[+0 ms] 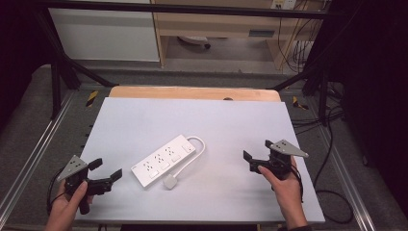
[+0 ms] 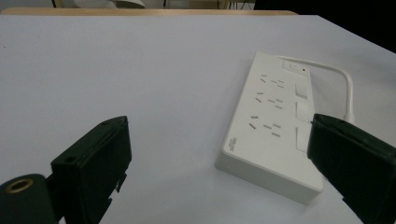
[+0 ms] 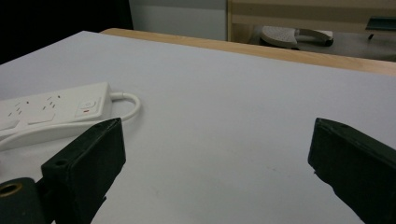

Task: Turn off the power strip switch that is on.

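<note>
The left gripper (image 1: pixel 107 170) hangs just above the table (image 1: pixel 240 125) near its front left corner, jaws spread wide and holding nothing. Just ahead of it and a little to its right lies the white power strip (image 1: pixel 163 160), flat on the table, not touched by either jaw. The strip's cable (image 1: pixel 195 154) loops round its far end and back to the plug (image 1: pixel 170 182) beside it. The right gripper (image 1: pixel 255 155), also wide and empty, hovers well apart from the strip.
</note>
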A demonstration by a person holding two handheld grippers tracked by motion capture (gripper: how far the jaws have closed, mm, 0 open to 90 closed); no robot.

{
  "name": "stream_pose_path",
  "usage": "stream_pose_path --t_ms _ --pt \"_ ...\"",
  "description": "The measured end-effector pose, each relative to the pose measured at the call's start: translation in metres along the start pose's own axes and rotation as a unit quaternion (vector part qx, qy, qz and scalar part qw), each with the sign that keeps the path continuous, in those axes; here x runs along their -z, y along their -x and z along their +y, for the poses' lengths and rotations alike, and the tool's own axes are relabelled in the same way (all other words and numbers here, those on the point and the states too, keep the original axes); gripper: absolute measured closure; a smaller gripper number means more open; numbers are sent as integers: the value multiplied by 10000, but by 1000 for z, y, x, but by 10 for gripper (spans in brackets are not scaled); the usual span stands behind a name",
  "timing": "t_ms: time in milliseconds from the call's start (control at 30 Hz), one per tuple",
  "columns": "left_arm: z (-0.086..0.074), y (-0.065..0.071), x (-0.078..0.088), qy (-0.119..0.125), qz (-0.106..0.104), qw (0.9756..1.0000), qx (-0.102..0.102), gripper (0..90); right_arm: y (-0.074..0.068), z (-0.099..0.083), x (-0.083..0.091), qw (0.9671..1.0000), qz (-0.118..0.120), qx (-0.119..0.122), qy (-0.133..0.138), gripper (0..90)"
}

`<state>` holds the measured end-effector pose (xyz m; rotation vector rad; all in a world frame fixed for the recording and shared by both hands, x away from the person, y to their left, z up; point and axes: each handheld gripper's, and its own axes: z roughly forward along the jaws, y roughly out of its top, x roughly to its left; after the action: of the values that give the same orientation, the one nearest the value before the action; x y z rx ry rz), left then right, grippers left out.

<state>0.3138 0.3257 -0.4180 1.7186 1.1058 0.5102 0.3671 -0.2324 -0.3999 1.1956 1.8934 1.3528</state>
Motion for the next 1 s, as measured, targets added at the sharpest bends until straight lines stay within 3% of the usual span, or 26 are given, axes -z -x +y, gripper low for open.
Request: stream_pose_path --t_ms 767,1000 --pt "-1 0 0 -19 4 10000 -1 63 -23 37 -26 9994 297 184 86 59" --pt "-1 0 -1 -49 -25 10000 -28 63 -29 43 -35 9993 273 242 38 80"
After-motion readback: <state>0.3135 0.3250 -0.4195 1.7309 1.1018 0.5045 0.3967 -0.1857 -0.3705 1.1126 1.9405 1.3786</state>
